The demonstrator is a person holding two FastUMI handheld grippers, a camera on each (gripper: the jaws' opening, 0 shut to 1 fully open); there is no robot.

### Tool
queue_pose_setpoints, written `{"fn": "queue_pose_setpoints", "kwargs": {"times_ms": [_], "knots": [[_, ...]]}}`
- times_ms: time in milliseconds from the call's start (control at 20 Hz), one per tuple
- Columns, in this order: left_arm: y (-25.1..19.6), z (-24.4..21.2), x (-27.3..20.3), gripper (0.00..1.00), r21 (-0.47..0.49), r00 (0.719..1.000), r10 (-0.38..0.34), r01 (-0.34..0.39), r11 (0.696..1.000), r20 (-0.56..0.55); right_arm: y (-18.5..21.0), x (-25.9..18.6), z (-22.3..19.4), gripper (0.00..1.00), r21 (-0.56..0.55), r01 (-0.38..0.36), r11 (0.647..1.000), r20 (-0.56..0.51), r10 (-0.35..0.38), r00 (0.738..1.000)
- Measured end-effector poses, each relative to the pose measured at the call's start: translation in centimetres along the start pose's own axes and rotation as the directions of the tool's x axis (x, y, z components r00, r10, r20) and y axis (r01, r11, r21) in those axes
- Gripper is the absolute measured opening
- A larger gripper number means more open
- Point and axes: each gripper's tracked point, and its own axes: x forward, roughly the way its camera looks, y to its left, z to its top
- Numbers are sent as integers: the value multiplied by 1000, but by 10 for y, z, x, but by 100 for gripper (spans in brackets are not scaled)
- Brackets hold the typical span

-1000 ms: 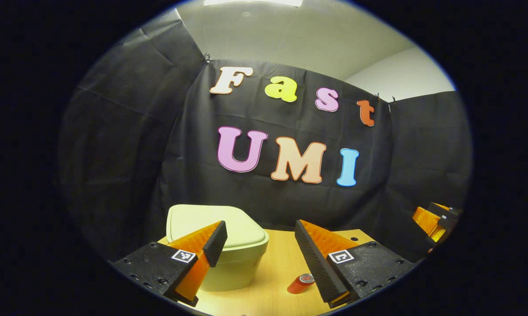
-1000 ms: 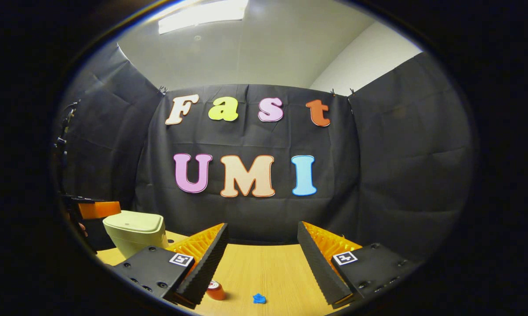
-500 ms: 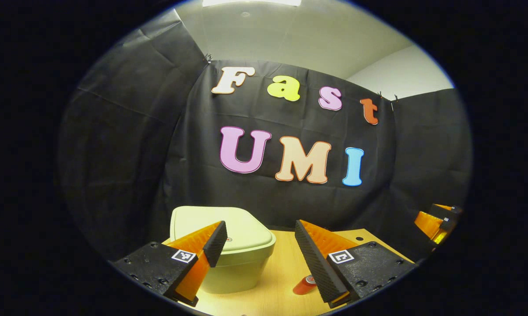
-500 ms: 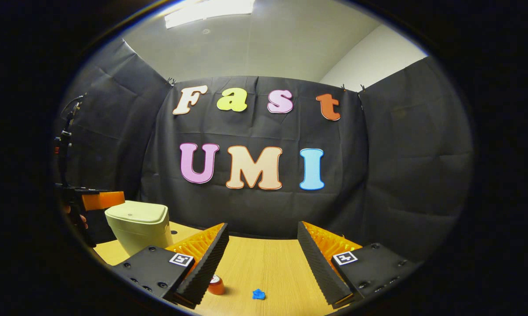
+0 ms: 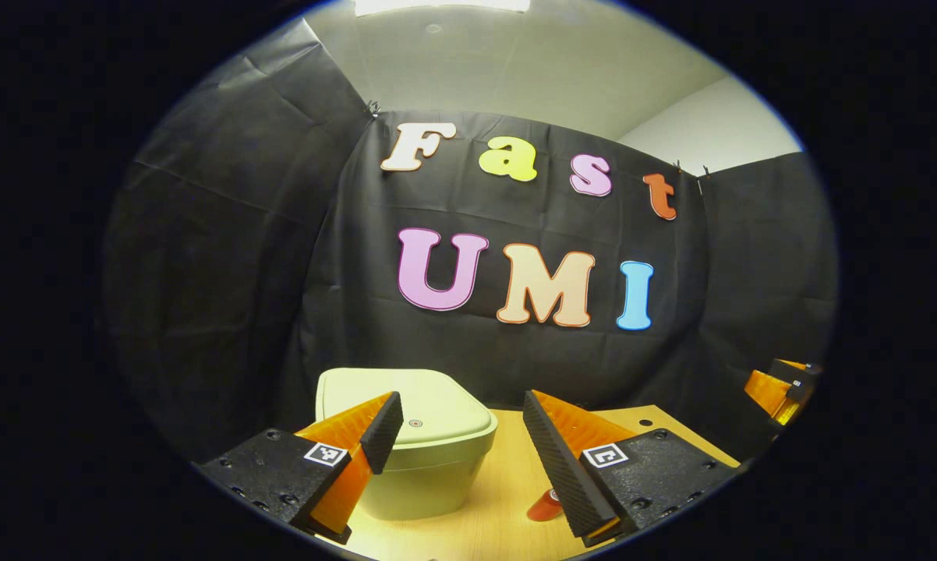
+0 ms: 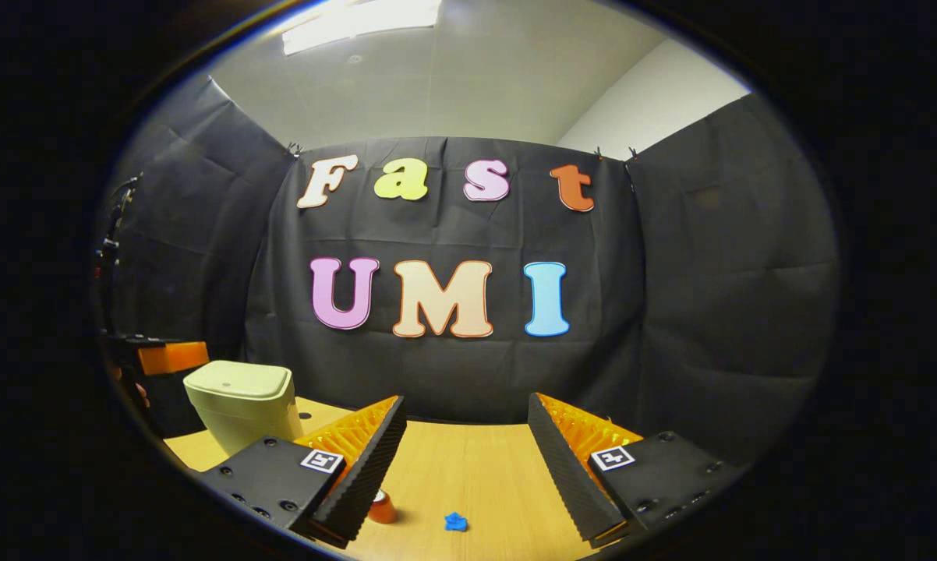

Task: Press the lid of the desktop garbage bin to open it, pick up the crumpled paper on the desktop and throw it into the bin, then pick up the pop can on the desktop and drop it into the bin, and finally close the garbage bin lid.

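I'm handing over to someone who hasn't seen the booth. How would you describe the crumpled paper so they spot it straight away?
Start from the light wooden tabletop in the right gripper view, with the pale green plastic bin at its far left. Nearer the camera, to the right of the small red pop can, lies the small bright blue crumpled paper wad. It is the one blue, irregular lump on the table.

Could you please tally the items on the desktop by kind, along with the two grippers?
Garbage bin: 1, lid closed
Pop can: 1
Crumpled paper: 1, blue
Grippers: 2, left gripper and right gripper, both open
Total: 5
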Motion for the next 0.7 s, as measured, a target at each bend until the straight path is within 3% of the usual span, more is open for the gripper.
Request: {"fn": "queue_pose_setpoints", "kwargs": {"times_ms": [100,300,400,600,650,700], "knots": [[-1,7,-4,90,11,1000,-1,1,1000,24,3,-2,-1,99,-4,-14,1000,-1,14,1000],[2,10,-5,59,59,999,0,-3,998,42,7,-4,4,99,89,-39,995,21,37,999],[6,13,-4,58,82,998,9,-13,997,55,8,-2,4,99,107,-44,993,30,41,999],[12,13,10,41,104,998,12,-19,994,64,5,-1,-2,99,57,-53,997,21,52,998],[16,8,12,25,99,998,21,-27,995,56,5,-3,-4,99,54,-53,997,16,53,998],[21,4,15,25,91,998,37,-41,995,47,6,-5,-6,99,55,-51,997,16,50,999]]}}
